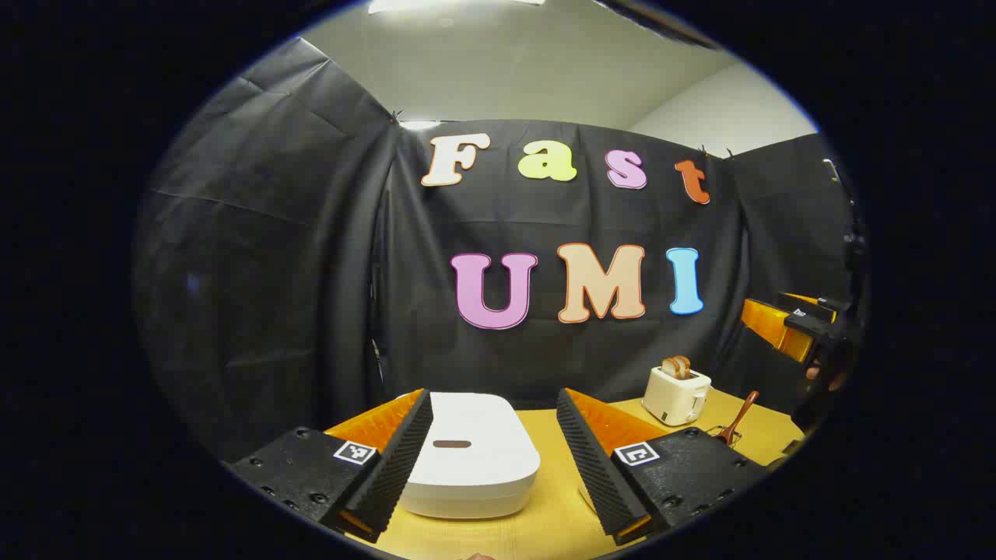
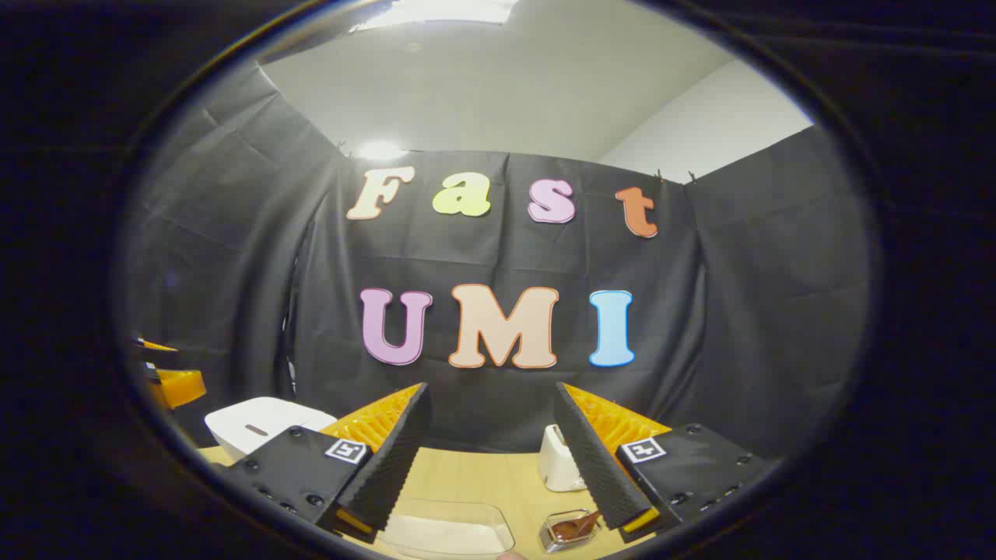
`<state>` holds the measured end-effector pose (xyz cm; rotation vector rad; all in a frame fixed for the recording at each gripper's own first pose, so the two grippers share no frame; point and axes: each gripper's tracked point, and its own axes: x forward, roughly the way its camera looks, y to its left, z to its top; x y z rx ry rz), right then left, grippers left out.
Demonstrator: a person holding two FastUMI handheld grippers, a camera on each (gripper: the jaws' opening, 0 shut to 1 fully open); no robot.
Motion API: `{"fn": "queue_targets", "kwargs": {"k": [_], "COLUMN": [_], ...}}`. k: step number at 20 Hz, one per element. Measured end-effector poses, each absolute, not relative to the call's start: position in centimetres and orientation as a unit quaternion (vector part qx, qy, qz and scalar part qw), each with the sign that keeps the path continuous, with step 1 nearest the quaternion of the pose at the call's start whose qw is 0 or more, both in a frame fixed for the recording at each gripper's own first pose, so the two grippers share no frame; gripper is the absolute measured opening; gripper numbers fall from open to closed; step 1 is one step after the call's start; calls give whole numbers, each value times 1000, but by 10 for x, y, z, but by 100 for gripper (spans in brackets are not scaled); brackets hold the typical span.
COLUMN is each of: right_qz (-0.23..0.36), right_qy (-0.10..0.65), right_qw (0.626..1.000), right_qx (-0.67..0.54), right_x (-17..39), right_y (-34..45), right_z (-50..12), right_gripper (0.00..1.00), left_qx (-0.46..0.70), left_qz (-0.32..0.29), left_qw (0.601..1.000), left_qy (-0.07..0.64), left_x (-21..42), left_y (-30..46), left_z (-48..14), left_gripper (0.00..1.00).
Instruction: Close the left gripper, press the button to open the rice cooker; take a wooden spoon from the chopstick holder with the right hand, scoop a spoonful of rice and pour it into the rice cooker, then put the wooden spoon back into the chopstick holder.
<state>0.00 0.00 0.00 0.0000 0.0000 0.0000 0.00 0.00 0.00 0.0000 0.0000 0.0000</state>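
Black cloth walls close round a pale wooden counter [image 1: 545, 521], with a white ceiling and a light above.

My left tongs [image 1: 494, 459] stand wide open and hold nothing. The cooker [image 1: 475, 467] sits between their fingers at 6 o'clock in the left gripper view, lid down, its dark button [image 1: 451, 444] facing up. A white toaster [image 1: 675, 393] with bread in it stands at 4 o'clock, and beside it the spoon [image 1: 738, 420] leans out of its holder. My other tongs show far off at 3 o'clock.

My right tongs [image 2: 490, 459] are also spread wide and empty. In the right gripper view a clear tray of rice [image 2: 447, 533] lies at 6 o'clock, the holder [image 2: 572, 529] with the spoon just beside it at 5 o'clock, and the cooker at 8 o'clock.

Nothing of the task looks done yet. I judge the first risk to be pressing with the left tongs open: the fingers would straddle the button and miss it. A push off centre could slide the cooker on the smooth counter. Later, a loose hold on the slim spoon handle could let it twist and spill rice.
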Motion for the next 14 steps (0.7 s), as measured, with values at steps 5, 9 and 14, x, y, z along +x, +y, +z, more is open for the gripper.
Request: {"fn": "queue_targets", "kwargs": {"k": [5,9,14], "right_qz": [10,34,48], "right_qy": [13,13,23], "right_qw": [1000,999,998], "right_qx": [1,10,18], "right_x": [5,12,15], "right_y": [-10,-14,-21], "right_z": [-6,-5,-8], "right_gripper": [100,100,100], "left_qx": [4,3,12], "left_qz": [23,52,60], "left_qw": [1000,999,998], "left_qy": [4,2,0], "left_x": [-1,-2,-4], "left_y": [5,1,-10], "left_z": [-3,2,8], "left_gripper": [95,95,95]}}
